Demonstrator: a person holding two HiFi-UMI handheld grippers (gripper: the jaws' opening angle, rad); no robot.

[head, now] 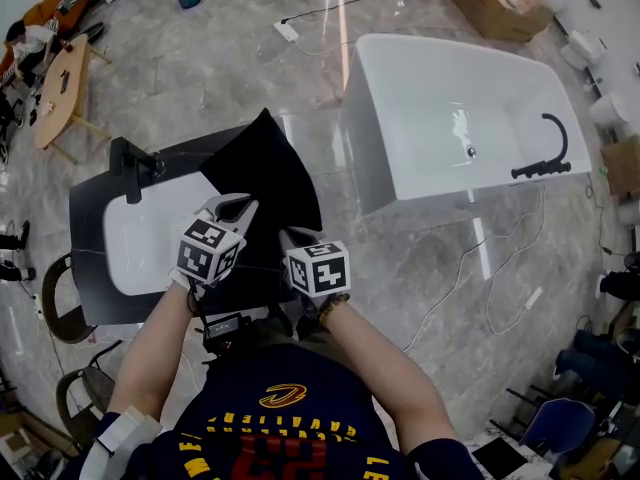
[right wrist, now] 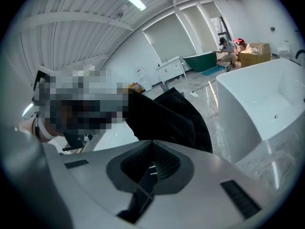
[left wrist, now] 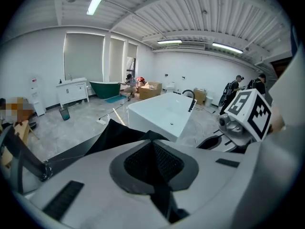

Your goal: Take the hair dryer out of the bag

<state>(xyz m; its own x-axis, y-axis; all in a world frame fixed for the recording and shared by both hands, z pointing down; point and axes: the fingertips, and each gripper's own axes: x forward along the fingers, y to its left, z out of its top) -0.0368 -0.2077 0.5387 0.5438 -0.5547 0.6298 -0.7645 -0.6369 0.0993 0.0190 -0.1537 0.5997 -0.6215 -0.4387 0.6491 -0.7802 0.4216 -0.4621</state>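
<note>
A black bag lies on the dark vanity top, partly over its white basin. My left gripper is at the bag's near left edge. In the left gripper view its jaws are shut, and a peak of the bag's fabric rises to their tips as if pinched. My right gripper is beside it over the bag's near edge. In the right gripper view its jaws are shut, with the bag just beyond them. No hair dryer shows in any view.
A black faucet stands at the basin's far left. A white bathtub sits on the marble floor to the right, with cables around it. Chairs and a wooden table are at the left, and boxes at the back.
</note>
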